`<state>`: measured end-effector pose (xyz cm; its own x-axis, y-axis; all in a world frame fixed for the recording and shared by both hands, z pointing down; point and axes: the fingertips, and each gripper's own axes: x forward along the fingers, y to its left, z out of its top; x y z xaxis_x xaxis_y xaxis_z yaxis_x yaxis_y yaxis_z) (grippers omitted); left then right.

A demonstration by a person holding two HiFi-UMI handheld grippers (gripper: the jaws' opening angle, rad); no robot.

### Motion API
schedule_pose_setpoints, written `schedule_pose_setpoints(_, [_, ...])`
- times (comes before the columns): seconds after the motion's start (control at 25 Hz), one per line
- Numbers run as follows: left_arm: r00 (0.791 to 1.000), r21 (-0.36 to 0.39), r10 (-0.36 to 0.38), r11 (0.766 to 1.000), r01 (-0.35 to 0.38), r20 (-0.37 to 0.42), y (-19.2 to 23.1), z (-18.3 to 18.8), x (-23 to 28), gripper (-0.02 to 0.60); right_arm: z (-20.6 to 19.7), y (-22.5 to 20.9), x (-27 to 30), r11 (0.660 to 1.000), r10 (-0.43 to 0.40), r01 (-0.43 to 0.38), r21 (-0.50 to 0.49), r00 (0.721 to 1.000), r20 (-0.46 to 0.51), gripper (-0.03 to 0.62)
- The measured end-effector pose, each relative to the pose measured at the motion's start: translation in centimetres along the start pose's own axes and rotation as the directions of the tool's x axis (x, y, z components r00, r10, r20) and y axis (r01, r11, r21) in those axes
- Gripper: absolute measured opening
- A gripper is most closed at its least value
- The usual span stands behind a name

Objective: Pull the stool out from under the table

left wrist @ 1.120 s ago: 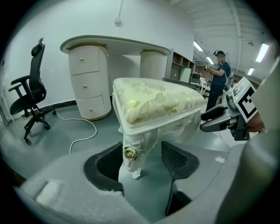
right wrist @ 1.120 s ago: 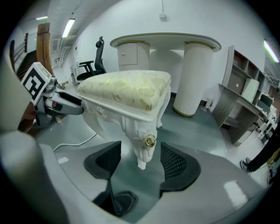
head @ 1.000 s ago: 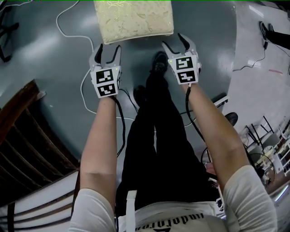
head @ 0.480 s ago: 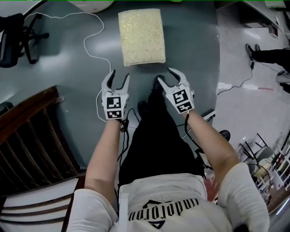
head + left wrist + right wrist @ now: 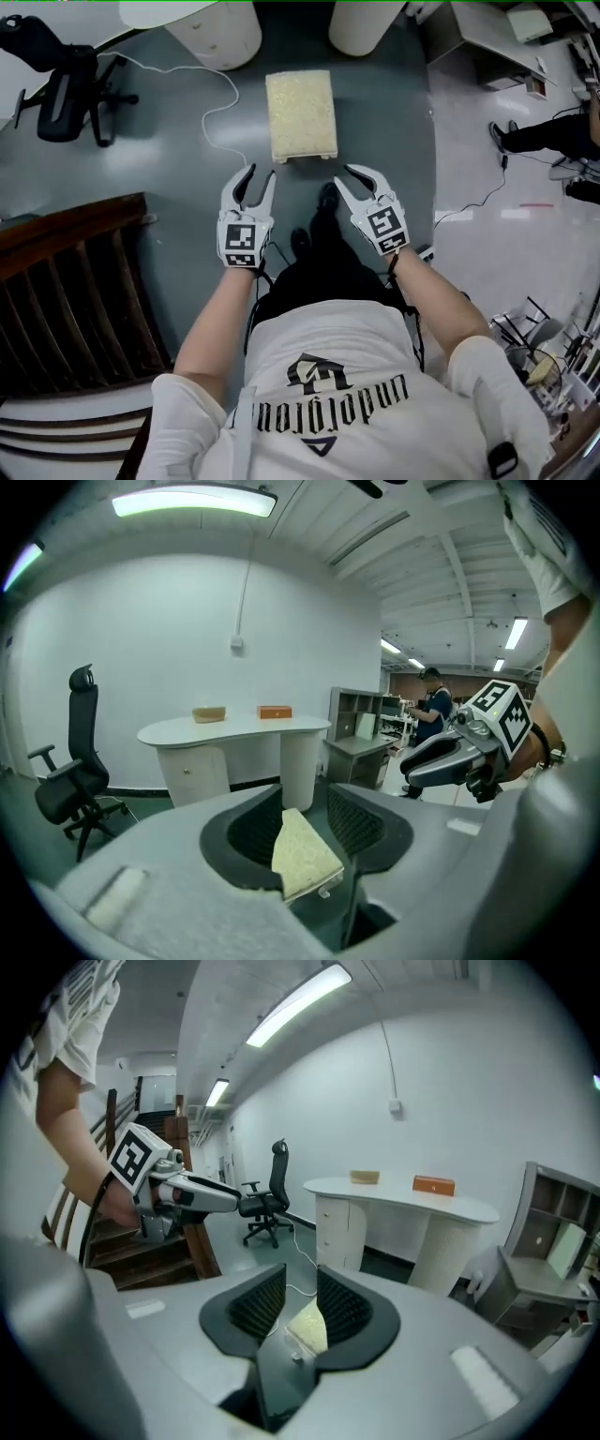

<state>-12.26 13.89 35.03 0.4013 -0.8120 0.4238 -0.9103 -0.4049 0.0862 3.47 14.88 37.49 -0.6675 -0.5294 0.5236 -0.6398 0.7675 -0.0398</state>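
Grippers: left gripper (image 5: 260, 183) and right gripper (image 5: 352, 185) were both empty, jaws part-way apart and closing on nothing. They had drawn back from the stool.
Stool: stool (image 5: 301, 114) stood alone on the grey floor (image 5: 394, 122), well ahead of both grippers. A second before, its near edge sat right at their tips.
Table: table (image 5: 225, 33) pedestals rose just beyond the stool's far end. The seat looked clear of the top, so I'd judge the pull done.
Edges: banister (image 5: 66, 281) close on the left, cable (image 5: 220, 103) beside the stool, chair (image 5: 66, 89) far left.
Room: open floor to the right.
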Motion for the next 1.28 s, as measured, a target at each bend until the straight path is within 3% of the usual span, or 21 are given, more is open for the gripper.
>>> schedule_pose_setpoints(0.2, [0.994, 0.006, -0.028, 1.000, 0.027, 0.110, -1.8, 7.4, -4.8, 0.099, 8.4, 0.5, -4.8, 0.997, -0.026, 0.032, -0.072, 0.996, 0.082, 0.064])
schedule_pose_setpoints(0.36, [0.989, -0.006, -0.057, 0.998, 0.059, 0.133, -3.8, 10.6, -9.7, 0.009, 12.0, 2.5, -9.4, 0.995, -0.023, 0.035, -0.092, 0.991, 0.131, 0.014])
schedule_pose_setpoints(0.6, [0.983, 0.005, -0.077, 0.997, 0.078, 0.169, -3.6, 13.8, -15.3, 0.008, 16.2, 5.6, -12.1, 0.993, -0.004, 0.027, -0.116, 0.982, 0.190, 0.003])
schedule_pose_setpoints(0.8, [0.979, -0.007, -0.090, 0.996, 0.093, 0.183, -4.1, 14.9, -18.6, 0.008, 16.6, 7.0, -14.4, 0.995, -0.015, 0.035, -0.097, 0.980, 0.197, 0.003])
schedule_pose_setpoints(1.04, [0.966, 0.022, -0.128, 0.992, 0.126, 0.226, -8.0, 15.8, -20.9, 0.008, 16.5, 7.9, -18.0, 0.994, -0.017, 0.040, -0.097, 0.974, 0.224, 0.003])
schedule_pose_setpoints(1.28, [0.958, 0.018, -0.116, 0.993, 0.115, 0.261, -10.9, 16.9, -21.6, 0.008, 15.7, 7.9, -21.2, 0.994, 0.004, 0.022, -0.107, 0.971, 0.240, 0.003])
